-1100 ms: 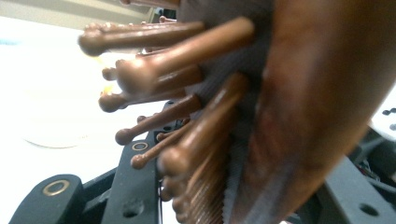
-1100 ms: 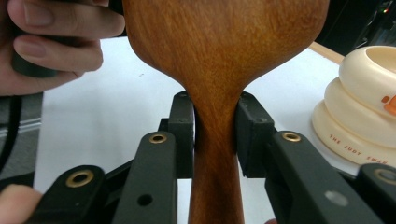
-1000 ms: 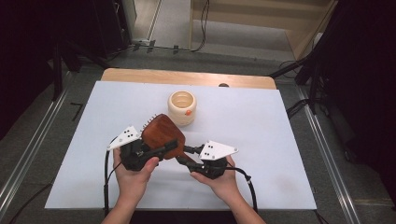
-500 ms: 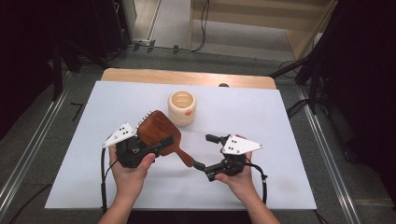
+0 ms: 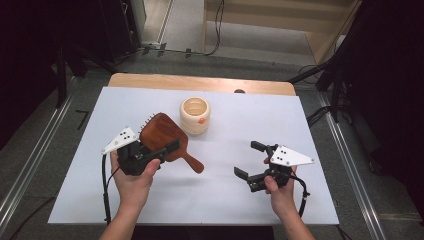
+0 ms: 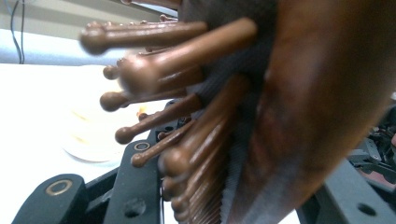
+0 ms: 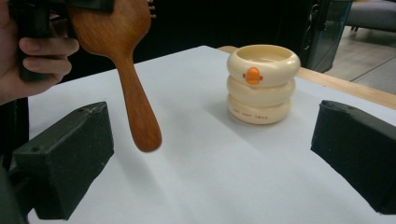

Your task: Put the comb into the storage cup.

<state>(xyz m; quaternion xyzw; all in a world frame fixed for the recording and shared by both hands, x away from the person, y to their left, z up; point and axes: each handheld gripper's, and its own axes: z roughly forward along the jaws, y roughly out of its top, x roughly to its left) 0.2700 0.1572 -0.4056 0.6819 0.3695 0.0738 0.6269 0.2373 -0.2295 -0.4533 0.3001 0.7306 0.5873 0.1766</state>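
A brown wooden hairbrush [image 5: 159,131] is lifted off the white table, its bristles turned to the left and its handle [image 7: 136,112] slanting down to the right. My left gripper [image 5: 161,143] is shut on the brush's head; in the left gripper view the bristles [image 6: 177,116] and the wooden back press between the jaws. My right gripper [image 5: 247,159] stands to the right of the handle's tip and well apart from it. Its jaws have just been opening and are open wide with nothing between them.
A cream ringed cup [image 5: 195,115] with an orange spot stands upright behind the brush, also ahead of the right gripper [image 7: 263,84]. The white table sheet [image 5: 325,130] ends in a wooden strip [image 5: 200,82] at the back; dark equipment stands around.
My right gripper let go of the brush handle, opened wide and moved off to the right. The left gripper keeps its hold on the brush head, hardly moved.
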